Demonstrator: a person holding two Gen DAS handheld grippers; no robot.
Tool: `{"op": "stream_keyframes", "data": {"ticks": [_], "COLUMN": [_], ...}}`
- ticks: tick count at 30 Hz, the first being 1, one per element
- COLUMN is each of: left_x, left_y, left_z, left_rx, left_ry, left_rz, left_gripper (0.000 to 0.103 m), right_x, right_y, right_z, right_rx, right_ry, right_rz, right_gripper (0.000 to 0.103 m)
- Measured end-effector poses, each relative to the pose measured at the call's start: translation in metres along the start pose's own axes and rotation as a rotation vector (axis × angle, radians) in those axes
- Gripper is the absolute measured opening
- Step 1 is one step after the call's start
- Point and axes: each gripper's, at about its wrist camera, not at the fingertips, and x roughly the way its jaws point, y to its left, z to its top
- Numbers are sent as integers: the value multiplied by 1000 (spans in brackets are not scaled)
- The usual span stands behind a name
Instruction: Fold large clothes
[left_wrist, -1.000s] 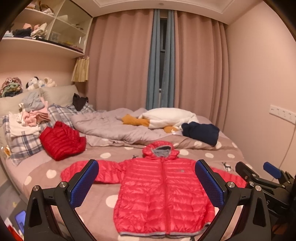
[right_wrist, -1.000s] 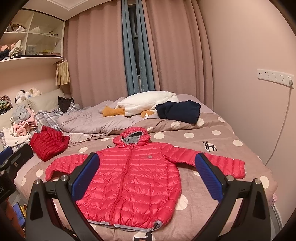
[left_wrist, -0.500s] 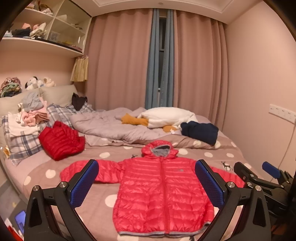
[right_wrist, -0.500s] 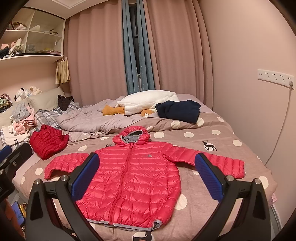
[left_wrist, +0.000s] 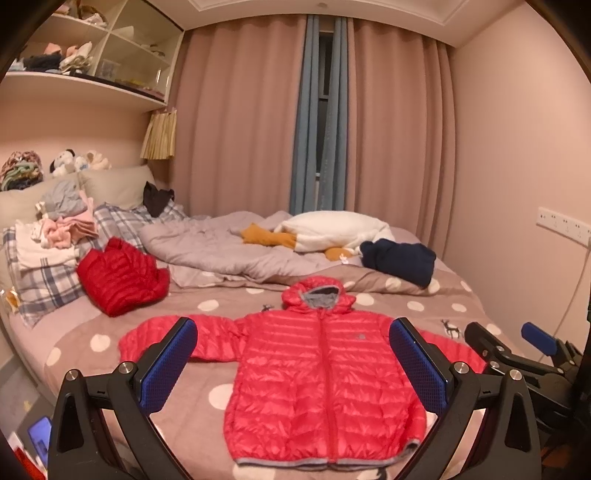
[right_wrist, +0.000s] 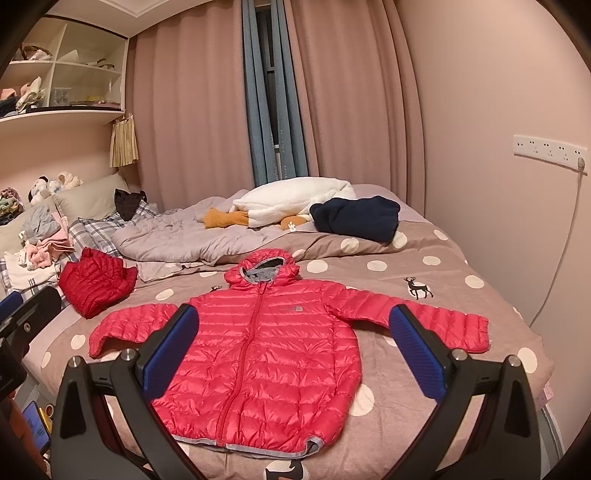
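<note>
At nine o'clock in the right wrist view, a second red down jacket (right_wrist: 96, 282) lies bundled beside the plaid pillow (right_wrist: 94, 232), apart from the work; it is best left alone. The left tongs (left_wrist: 291, 363) hang above the near edge of the bed (left_wrist: 70, 343), both blue pads spread wide and holding nothing. Between them, at the centre of both views, the red hooded puffer jacket (right_wrist: 266, 350) lies flat, front up and zipped, on the dotted bedspread (right_wrist: 454, 266), its hood (right_wrist: 264, 267) toward twelve o'clock and its grey-trimmed hem toward six. The left sleeve (right_wrist: 133, 325) runs out toward nine o'clock with its cuff curled under a little; the right sleeve (right_wrist: 424, 319) reaches toward three o'clock and ends near the bed's edge. The right tongs (right_wrist: 293, 356) are likewise wide apart and empty, above the near edge. No fold looks begun, so the step in hand seems to be the approach to the sleeves. Doing it well probably means each pair of tongs descending on its own cuff, pinching both layers of the slippery quilted shell, then carrying the sleeve across the chest toward the zip. Down filling springs back, so pressing each fold flat before release should help. The right cuff could slide off the mattress if tugged outward.
</note>
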Motion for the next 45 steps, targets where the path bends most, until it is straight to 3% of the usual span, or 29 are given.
{"op": "stream_keyframes", "data": {"ticks": [16,24,28,30,31,35,38,41,45], "left_x": [11,48,85,109,122,167,205,233,251], "left_y": [8,23,50,75,92,162,218,259,302], "left_z": [-3,0,0,-2,-4,-18,-40,-66,-109], "left_rx": [-36,-89,-133,-178,-221,-398,-529,-600,-816], "left_ry": [24,72,56,82,83,119,168,224,302], "left_rz": [15,-5,46,126,165,183,320,386,366], "left_gripper": [103,103,103,103,103,103,103,103,103], "right_x": [9,38,76,98,113,163,189,200,184], "right_y": [5,-10,-44,-67,-85,-161,-218,-270,-313], "right_z": [-5,-2,0,-1,-3,-16,-35,-65,-111], "right_rx": [-6,41,130,186,237,447,590,758,995], "right_ry": [19,42,64,80,93,117,144,168,136], "right_rz": [4,11,1,-27,-62,-196,-328,-454,-517], "right_gripper": [103,103,103,103,103,103,103,103,102]}}
